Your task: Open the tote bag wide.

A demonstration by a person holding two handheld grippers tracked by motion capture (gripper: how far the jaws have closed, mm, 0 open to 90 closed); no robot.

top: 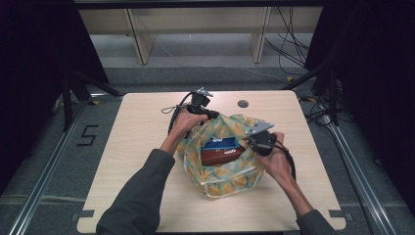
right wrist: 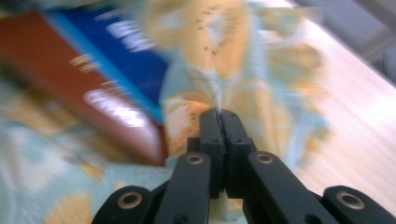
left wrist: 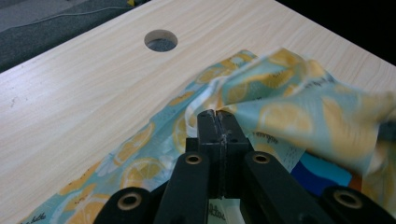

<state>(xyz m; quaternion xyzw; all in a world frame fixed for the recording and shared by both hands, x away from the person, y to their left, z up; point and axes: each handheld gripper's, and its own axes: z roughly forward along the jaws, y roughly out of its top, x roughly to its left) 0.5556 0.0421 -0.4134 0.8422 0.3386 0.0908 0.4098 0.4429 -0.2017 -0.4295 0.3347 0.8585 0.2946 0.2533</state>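
Both grippers [top: 208,113] [top: 252,142] clamped on bag [top: 222,176] rim

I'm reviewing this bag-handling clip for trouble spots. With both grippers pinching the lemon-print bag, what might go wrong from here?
1. The left hand-held gripper and the right hand-held gripper each pinch only a thin fold of the lemon-print bag; the fabric may slip out if pulled.
2. The bag's mouth gapes, so the red-brown box and the blue pack might slide out if it tips.

Light wood-grain table [top: 147,147] with a round cable hole [top: 243,104], lemon-print bag [top: 222,178] lying on it
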